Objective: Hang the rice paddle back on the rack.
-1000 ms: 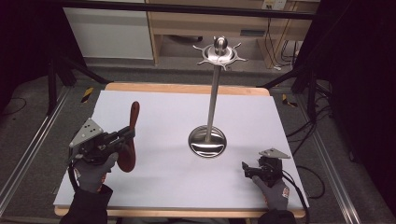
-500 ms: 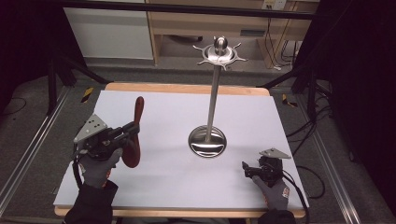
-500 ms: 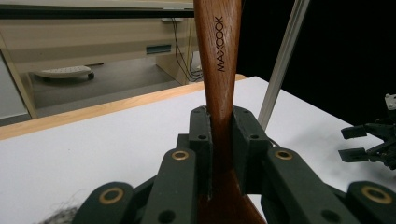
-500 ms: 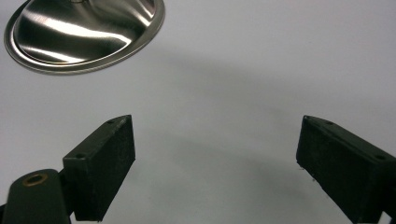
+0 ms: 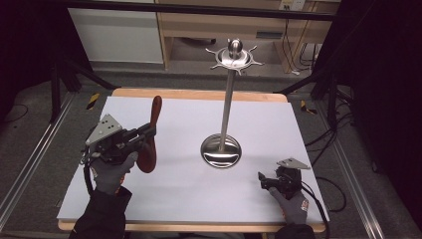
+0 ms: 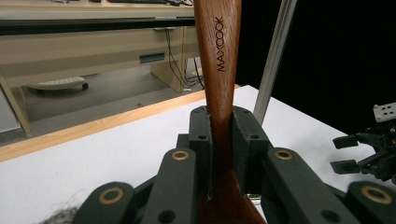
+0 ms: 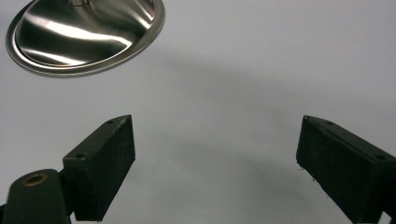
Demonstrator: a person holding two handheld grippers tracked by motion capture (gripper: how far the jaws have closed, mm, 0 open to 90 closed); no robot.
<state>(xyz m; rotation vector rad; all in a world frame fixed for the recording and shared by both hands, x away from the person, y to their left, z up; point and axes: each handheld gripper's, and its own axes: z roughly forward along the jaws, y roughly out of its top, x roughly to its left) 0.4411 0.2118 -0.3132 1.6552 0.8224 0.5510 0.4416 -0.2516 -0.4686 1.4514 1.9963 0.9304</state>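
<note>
The left claw [image 6: 219, 140] pinches a wooden spoon [image 6: 218, 70] at its neck above the table [image 5: 164, 199], its bowl half hidden behind the hand and its handle tip cut off in the left gripper view. The right claw [image 7: 212, 163] rests spread near the table's front edge. Farther off, the steel stand [image 5: 225, 119] has 1 base dish, cropped in the right gripper view.

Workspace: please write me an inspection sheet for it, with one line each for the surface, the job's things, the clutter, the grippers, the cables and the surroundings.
Surface: white sheet on a wooden table, flat.
Job's things: brown wooden spoon, marked MAXCOOK, held handle-up; steel utensil stand with round base, upright pole and hooked top ring, nothing hanging on it.
Clutter: nothing seen.
Grippers: left gripper jaws shut on the spoon's neck, above the sheet; right gripper jaws open, nothing between them, low near the sheet's right front corner.
Cables: black cable trails from the right gripper; more cables on the floor at right.
Surroundings: grey floor, wooden shelving behind, dark stands at the sides.
</note>
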